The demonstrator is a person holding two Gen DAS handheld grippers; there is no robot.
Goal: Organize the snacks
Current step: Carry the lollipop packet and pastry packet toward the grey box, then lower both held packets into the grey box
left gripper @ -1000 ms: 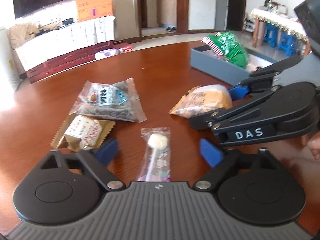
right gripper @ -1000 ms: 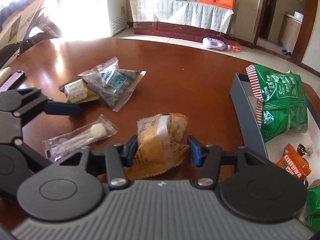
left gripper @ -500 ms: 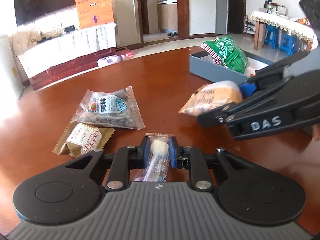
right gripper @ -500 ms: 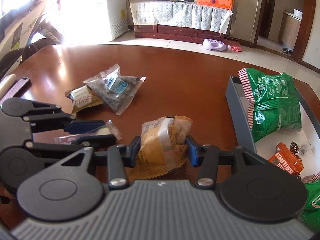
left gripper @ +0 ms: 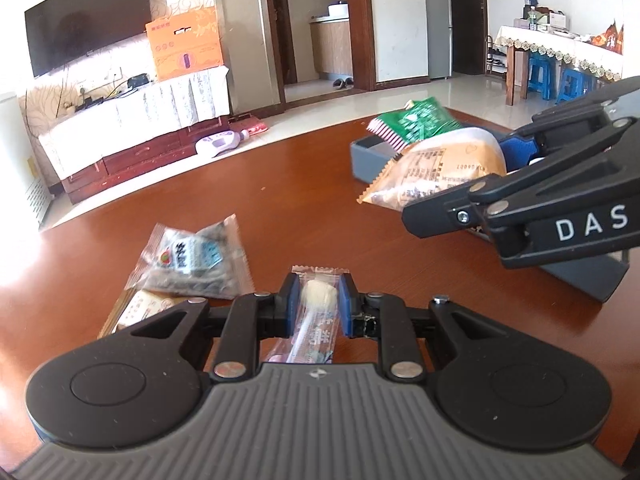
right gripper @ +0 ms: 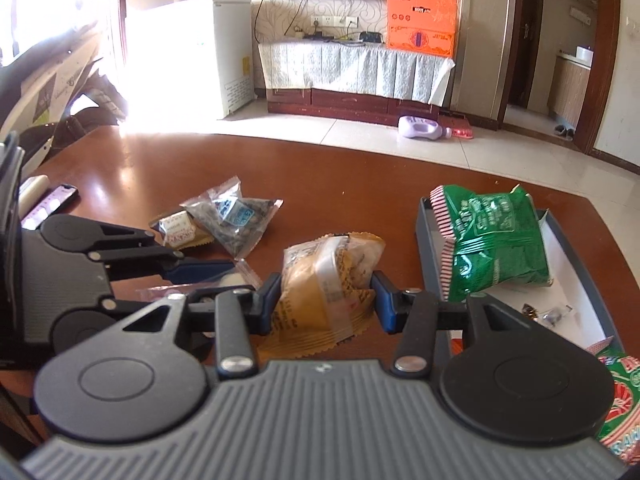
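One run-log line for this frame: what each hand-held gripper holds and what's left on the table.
left hand-held gripper: shut on lollipop | right hand-held gripper: shut on orange snack pack | on table: dark snack pack, tan snack pack

Orange snack pkt [right gripper: 328,280] & clear lollipop pkt [left gripper: 316,320] both clamped, off table; green bag [right gripper: 492,240] in grey tray [right gripper: 424,224].

White letters "DAS" stand on the black side of the right gripper [left gripper: 500,152], seen from the left wrist view. The orange snack packet [left gripper: 436,168] it holds bears small dark print and a row of digits too small to read. Print on the other wrappers and on the orange box [right gripper: 421,24] is illegible.
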